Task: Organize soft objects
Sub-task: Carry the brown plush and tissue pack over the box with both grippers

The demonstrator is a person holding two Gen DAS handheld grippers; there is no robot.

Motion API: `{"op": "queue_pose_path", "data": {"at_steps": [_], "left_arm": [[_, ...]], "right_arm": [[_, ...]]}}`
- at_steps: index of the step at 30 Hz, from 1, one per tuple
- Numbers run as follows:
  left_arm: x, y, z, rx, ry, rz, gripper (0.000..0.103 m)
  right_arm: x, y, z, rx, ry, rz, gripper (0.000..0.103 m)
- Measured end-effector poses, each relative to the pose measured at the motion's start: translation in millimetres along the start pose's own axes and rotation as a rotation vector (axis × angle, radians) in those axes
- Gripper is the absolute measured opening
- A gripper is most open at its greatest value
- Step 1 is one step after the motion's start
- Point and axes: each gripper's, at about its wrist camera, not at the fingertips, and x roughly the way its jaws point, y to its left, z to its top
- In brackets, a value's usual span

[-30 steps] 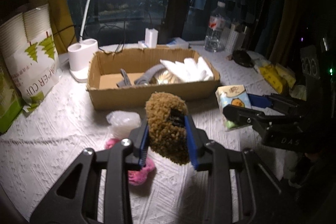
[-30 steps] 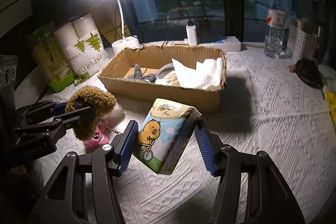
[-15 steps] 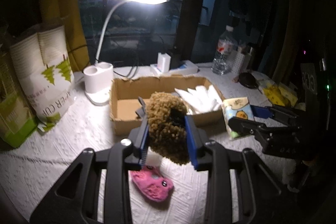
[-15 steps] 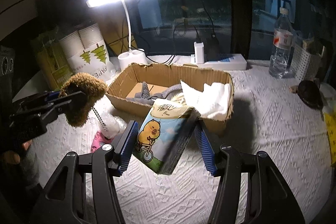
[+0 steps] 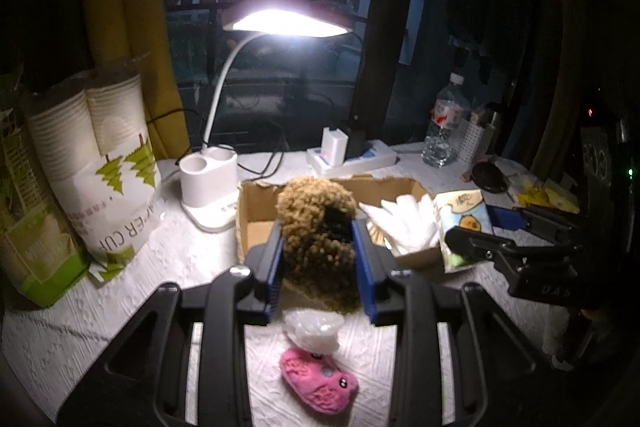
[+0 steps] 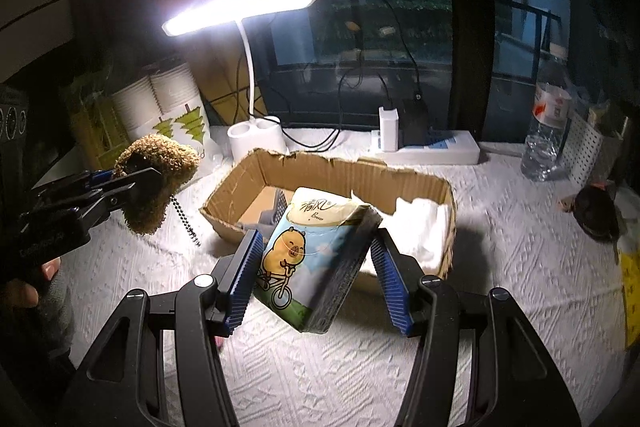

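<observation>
A table (image 6: 500, 267) with a white textured cloth carries everything. On it stands an open cardboard box (image 6: 332, 171), and behind it a white desk lamp (image 5: 206, 183) and a power strip (image 6: 432, 147). At the left stand packs of paper cups (image 5: 108, 163); at the right — a water bottle (image 6: 546, 135). Near the front lie a pink plush toy (image 5: 318, 385) and a small clear bag (image 5: 314, 327), just beside each other.

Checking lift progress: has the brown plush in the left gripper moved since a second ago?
Yes. The brown plush has risen, now level with the cardboard box rim.
</observation>
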Motion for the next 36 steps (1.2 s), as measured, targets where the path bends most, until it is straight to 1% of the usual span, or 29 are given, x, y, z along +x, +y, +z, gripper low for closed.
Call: {"op": "queue_pose_path", "data": {"at_steps": [5,13,18,21,26,32,36], "left_arm": [[5,8,10,-0.005,-0.027,0.01,0.033],[19,14,19,0.004,-0.039,0.027,0.032],[29,18,21,-0.004,-0.054,0.007,0.033],[39,22,20,-0.019,-0.046,0.009,0.033],[56,25,20,-0.015,-0.028,0.037,0.033],[84,32,12,-0.019,0.022,0.072,0.033],[102,36,6,-0.02,0.062,0.073,0.033]], "right_arm": [[8,0,10,-0.008,-0.012,0.008,0.059],[26,-1,23,-0.017,-0.023,0.024,0.059],[38,-3,30,-0.011,-0.034,0.042,0.059],[47,-6,34,-0.004,-0.034,0.056,0.059],[62,-10,39,0.012,-0.033,0.071,0.059],[80,-17,38,0.043,-0.028,0.091,0.059],[94,-21,38,0.062,-0.008,0.114,0.059]]}}
